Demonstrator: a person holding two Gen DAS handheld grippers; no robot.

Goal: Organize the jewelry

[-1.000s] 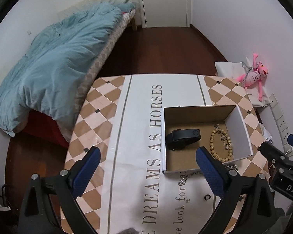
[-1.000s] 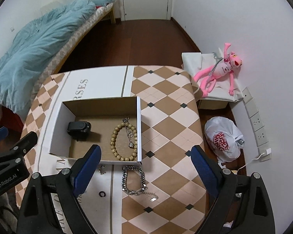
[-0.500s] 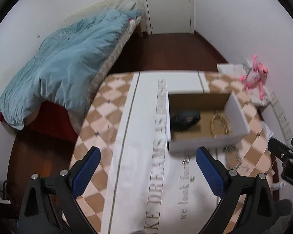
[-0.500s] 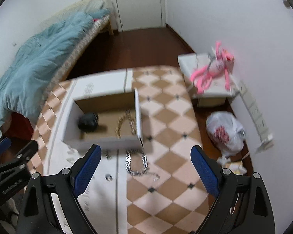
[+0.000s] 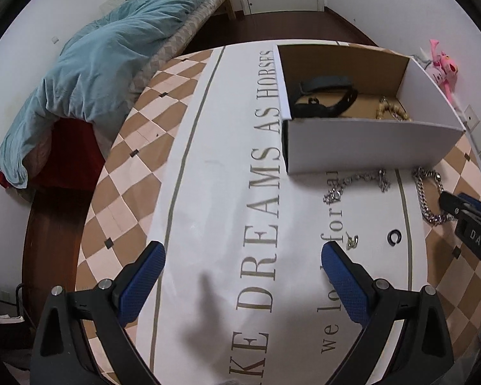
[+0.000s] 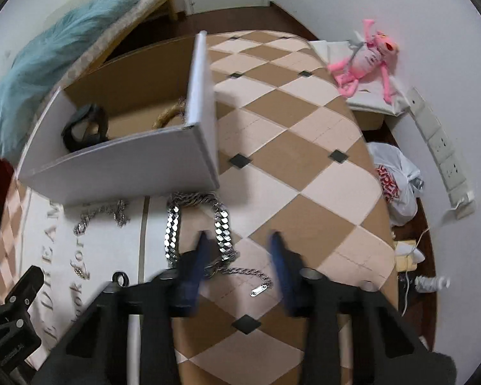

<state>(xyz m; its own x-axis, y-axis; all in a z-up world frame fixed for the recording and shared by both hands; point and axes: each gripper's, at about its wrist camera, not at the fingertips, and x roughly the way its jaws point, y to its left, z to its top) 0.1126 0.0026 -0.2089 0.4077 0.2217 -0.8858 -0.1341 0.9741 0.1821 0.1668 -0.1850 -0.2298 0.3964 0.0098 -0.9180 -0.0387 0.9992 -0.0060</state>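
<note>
A white cardboard box (image 5: 368, 147) (image 6: 125, 173) stands on the table and holds a black wristband (image 5: 324, 99) (image 6: 86, 128) and a tan bead bracelet (image 5: 392, 112) (image 6: 170, 117). In front of it lie a thick silver chain (image 6: 173, 224) (image 5: 428, 199), a thin silver chain (image 5: 359, 181) (image 6: 102, 213), a black ring (image 5: 395, 236) (image 6: 118, 277) and a small earring (image 5: 352, 242). My right gripper (image 6: 239, 243) is open, low over the thick chain's near end. My left gripper (image 5: 242, 263) is open and empty over the white cloth.
The round table has a checkered cloth (image 6: 288, 147) with a white lettered runner (image 5: 227, 192). A bed with a blue quilt (image 5: 96, 64) is at the left. A pink plush toy (image 6: 365, 57), a plastic bag (image 6: 397, 183) and wall sockets (image 6: 442, 147) are at the right.
Both grippers have dropped low and forward to the table. The right gripper has narrowed its opening and come down over the thick silver chain. The right view is blurred by motion.
</note>
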